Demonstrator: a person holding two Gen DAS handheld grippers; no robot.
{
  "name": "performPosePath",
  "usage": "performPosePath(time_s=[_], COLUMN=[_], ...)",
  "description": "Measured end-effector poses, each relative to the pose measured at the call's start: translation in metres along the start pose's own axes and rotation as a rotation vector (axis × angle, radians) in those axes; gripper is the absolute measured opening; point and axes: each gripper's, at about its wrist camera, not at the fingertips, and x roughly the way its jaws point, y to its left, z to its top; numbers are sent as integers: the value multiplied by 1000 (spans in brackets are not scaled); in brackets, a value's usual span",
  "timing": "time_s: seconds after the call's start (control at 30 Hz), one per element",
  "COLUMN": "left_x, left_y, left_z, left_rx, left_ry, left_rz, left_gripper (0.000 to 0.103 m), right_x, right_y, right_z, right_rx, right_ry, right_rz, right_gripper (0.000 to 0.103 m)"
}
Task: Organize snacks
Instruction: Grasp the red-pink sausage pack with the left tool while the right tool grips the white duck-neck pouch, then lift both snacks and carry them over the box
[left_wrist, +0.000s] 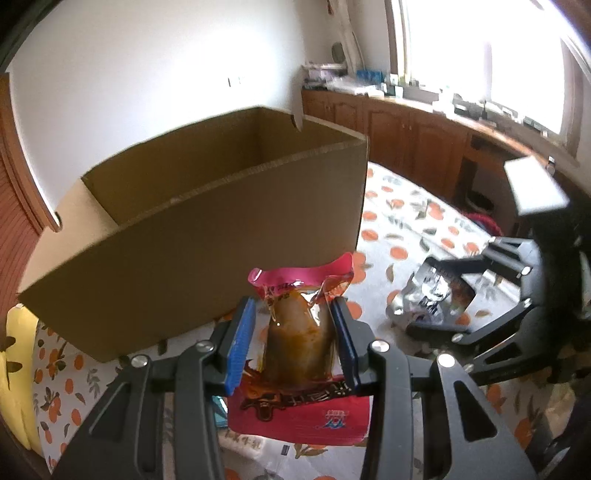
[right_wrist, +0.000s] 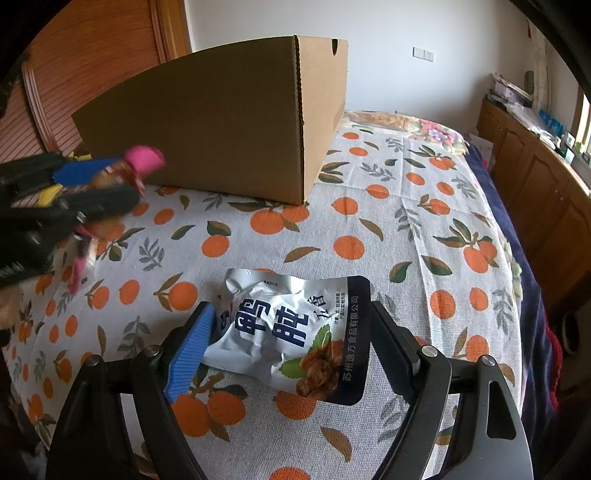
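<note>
My left gripper (left_wrist: 293, 310) is shut on a pink-and-clear snack pouch (left_wrist: 299, 332) and holds it in the air in front of the open cardboard box (left_wrist: 221, 240). The right wrist view shows the same gripper (right_wrist: 107, 177) and pouch (right_wrist: 144, 158) at the left, close to the box (right_wrist: 221, 129). A silver snack packet (right_wrist: 291, 328) with dark print lies on the orange-patterned cloth (right_wrist: 369, 229). My right gripper (right_wrist: 291, 314) stands open astride it, one finger on each side. In the left wrist view that gripper (left_wrist: 461, 295) and the packet (left_wrist: 428, 295) are at the right.
The box fills the back of the cloth-covered surface and its top is open. A yellow object (left_wrist: 18, 369) lies at the left edge. Wooden cabinets (left_wrist: 406, 136) with clutter on top run along the window wall. Bare cloth lies to the right of the box.
</note>
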Motion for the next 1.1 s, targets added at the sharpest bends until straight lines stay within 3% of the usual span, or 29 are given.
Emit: performPosePath(time_s=[0.47,0.67,1.1], left_x=[-31,-44,-64], left_y=[6,11,16], left_z=[-12,-21,-34], left_rx=[-43,-63,-82], left_ry=[-47,-61,-79], left_rz=[-7,-14,-14], left_gripper=[41,41,41], right_x=[11,14,-5], right_y=[-9,-5,8], right_z=[6,8,-7], right_rx=[-27,-25,-23], right_ry=[57,71,86], right_rz=[-44,-47,-34], right_gripper=[98,98,63])
